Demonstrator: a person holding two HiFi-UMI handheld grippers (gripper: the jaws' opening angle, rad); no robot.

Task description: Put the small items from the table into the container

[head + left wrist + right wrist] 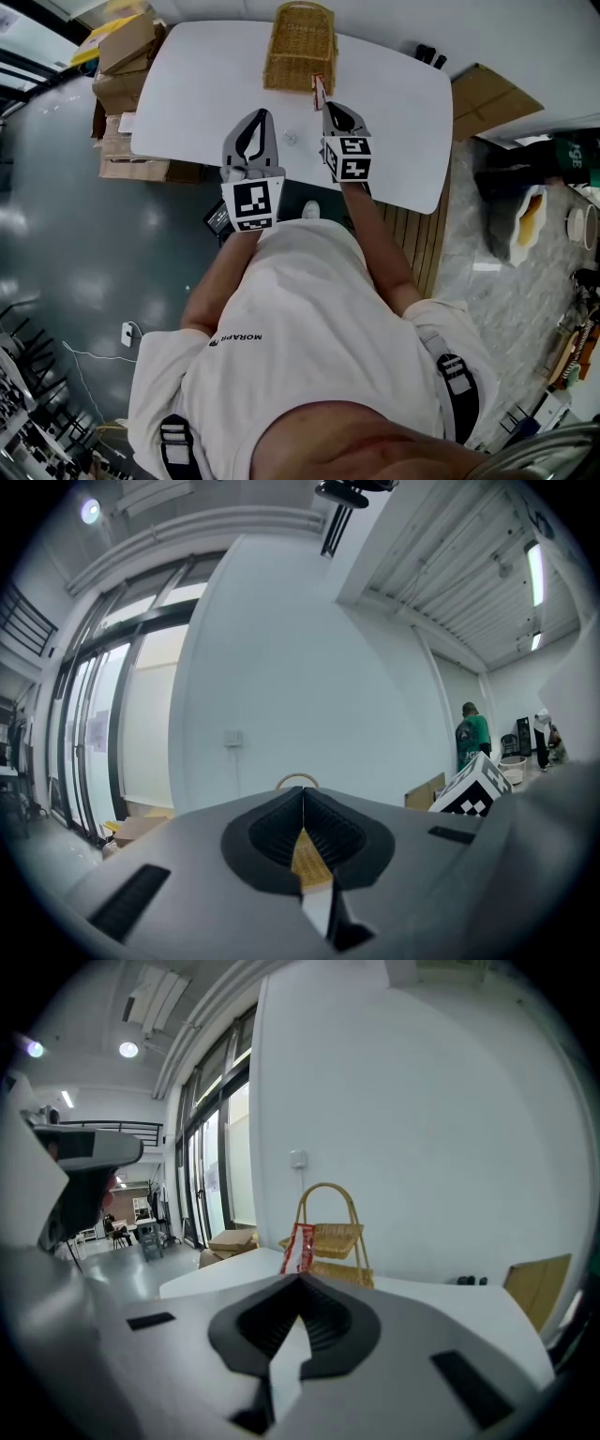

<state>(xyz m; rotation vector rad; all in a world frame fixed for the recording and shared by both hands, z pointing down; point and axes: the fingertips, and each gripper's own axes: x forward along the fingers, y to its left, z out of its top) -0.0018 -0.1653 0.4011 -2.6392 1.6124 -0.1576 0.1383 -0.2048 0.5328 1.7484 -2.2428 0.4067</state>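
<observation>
In the head view, the left gripper (pixel 262 114) and the right gripper (pixel 326 105) are held side by side over the white table (pixel 187 84). A small red-and-white packet (pixel 318 91) is pinched at the right gripper's tips, just short of the wicker basket (pixel 300 47), which stands ahead of both tools. A small pale item (pixel 290 138) is seen on the table between the two grippers; what it is cannot be told.

In the left gripper view, the jaws of the left gripper (pixel 302 794) are pressed together with nothing between them. The basket (pixel 297 779) is seen straight ahead, its handle arched above the tips and its weave glimpsed below them. The right gripper's marker cube (pixel 473 791) is seen off to the right.

In the right gripper view, the right gripper (pixel 300 1277) is clenched on the packet (pixel 298 1249), which stands upright from its tips. The basket (pixel 333 1239) is seen just beyond, slightly to the right.
</observation>
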